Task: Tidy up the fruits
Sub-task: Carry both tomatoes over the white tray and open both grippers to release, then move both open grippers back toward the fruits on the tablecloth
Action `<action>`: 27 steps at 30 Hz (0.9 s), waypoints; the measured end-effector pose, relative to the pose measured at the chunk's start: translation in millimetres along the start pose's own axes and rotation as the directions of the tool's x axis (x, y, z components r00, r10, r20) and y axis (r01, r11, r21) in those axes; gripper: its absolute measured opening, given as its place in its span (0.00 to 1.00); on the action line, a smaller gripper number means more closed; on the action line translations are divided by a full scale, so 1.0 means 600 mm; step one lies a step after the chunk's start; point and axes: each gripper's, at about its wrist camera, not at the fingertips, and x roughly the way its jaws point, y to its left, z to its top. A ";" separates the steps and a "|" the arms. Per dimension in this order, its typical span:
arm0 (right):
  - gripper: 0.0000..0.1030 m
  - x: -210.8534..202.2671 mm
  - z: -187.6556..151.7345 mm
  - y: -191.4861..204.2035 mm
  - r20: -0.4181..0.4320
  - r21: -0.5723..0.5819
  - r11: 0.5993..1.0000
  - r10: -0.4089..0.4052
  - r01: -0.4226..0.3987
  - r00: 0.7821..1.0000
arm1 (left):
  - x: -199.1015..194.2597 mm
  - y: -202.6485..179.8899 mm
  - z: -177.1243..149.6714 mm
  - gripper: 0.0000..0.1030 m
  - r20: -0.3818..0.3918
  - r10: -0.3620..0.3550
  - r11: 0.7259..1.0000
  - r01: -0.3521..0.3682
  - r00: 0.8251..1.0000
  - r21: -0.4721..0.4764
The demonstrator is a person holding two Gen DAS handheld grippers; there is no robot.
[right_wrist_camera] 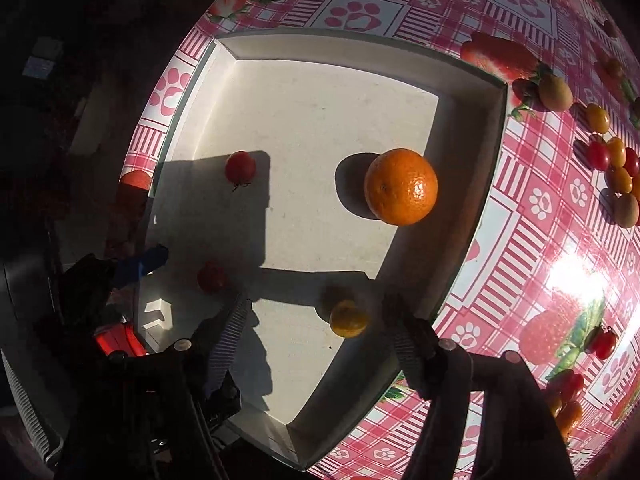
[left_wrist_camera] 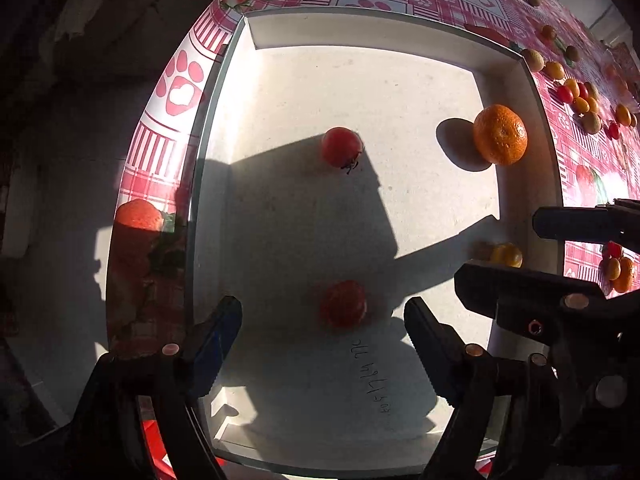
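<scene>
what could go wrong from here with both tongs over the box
1. The left tongs and right tongs hang open close together over the white box; they might bump each other.
2. The red tomato and the small yellow fruit lie loose in shadow, so a closing finger may nudge them away.
3. The orange could roll if the box is knocked.

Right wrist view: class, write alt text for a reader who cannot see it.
A white tray on a pink strawberry-print tablecloth holds an orange, two red tomatoes and a small yellow fruit. The open right gripper hovers above; more small fruits lie outside.
</scene>
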 end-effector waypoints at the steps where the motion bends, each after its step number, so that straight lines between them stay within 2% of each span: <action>1: 0.86 -0.016 0.004 -0.008 0.017 0.007 1.000 -0.005 0.005 1.000 | -0.004 0.000 0.001 0.82 0.001 -0.002 1.000 0.002 1.000 -0.002; 4: 0.87 -0.037 0.014 -0.011 0.050 0.007 0.999 -0.038 0.038 0.998 | -0.017 0.001 0.007 0.82 0.003 -0.001 1.000 0.001 1.000 -0.016; 11: 0.87 -0.092 0.001 -0.054 0.084 0.056 0.998 -0.047 0.042 0.995 | -0.052 -0.018 0.024 0.82 0.032 0.008 1.000 -0.008 0.999 0.011; 18: 0.87 -0.134 -0.043 -0.120 0.110 0.143 0.989 -0.058 0.042 0.992 | -0.087 -0.074 0.046 0.82 0.060 0.003 0.996 -0.009 0.998 0.090; 27: 0.87 -0.159 -0.094 -0.191 0.138 0.252 0.966 -0.085 0.048 0.987 | -0.122 -0.167 0.067 0.82 0.084 -0.037 0.976 0.018 0.996 0.217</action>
